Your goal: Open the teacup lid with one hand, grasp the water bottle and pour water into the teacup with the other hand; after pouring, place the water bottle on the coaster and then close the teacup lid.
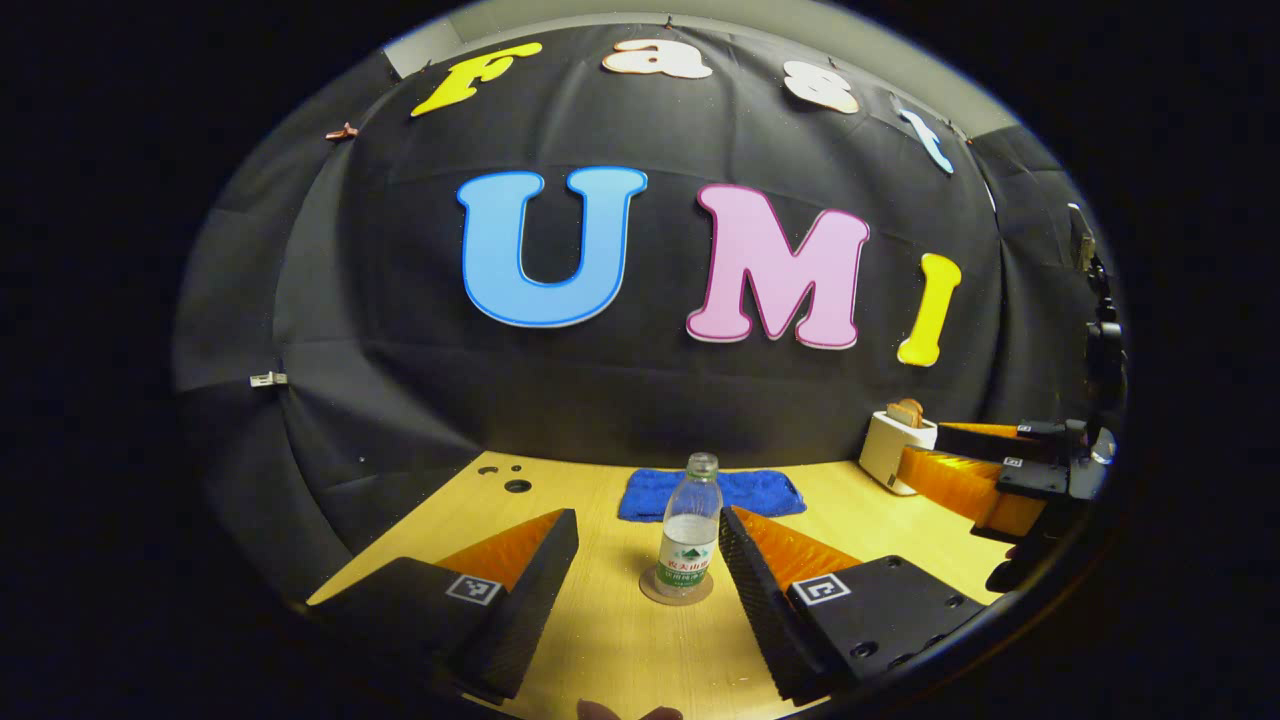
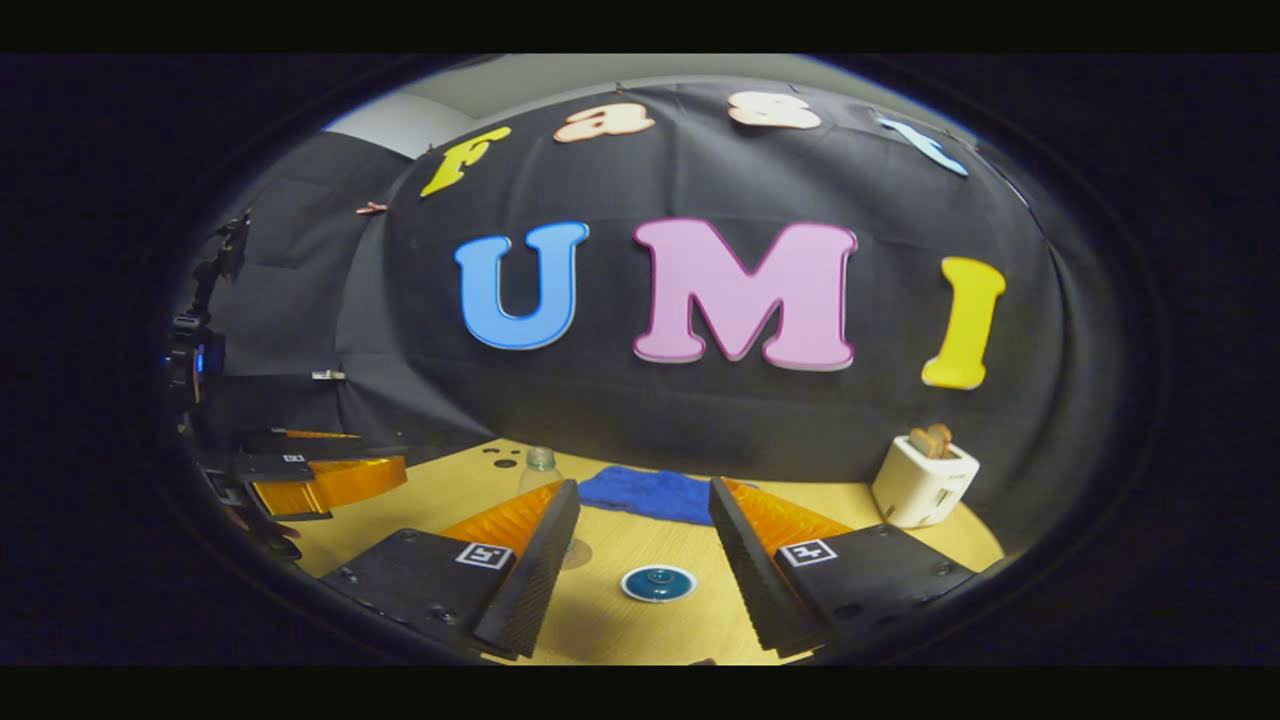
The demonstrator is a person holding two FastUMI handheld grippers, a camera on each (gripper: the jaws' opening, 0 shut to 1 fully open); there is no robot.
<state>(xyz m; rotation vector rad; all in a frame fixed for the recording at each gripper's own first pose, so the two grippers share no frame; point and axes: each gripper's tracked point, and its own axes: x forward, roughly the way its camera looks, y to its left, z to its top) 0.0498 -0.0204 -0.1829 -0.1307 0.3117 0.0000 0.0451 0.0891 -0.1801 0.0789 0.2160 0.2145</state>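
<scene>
Bottle [image 1: 689, 537] sits on its coaster [image 1: 676, 588], lid [image 2: 657, 582] on the cup — both my grippers [image 1: 648, 560] [image 2: 644, 545] gape apart, holding nothing; 1 last pull-back remains, I'd say.

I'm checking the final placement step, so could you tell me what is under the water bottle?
The water bottle stands upright on a round coaster, whose rim shows around its base on the table. The coaster's middle is covered by the bottle.

Water bottle [image 1: 689, 535] on coaster [image 1: 676, 588], before towel [image 1: 712, 492].
</scene>
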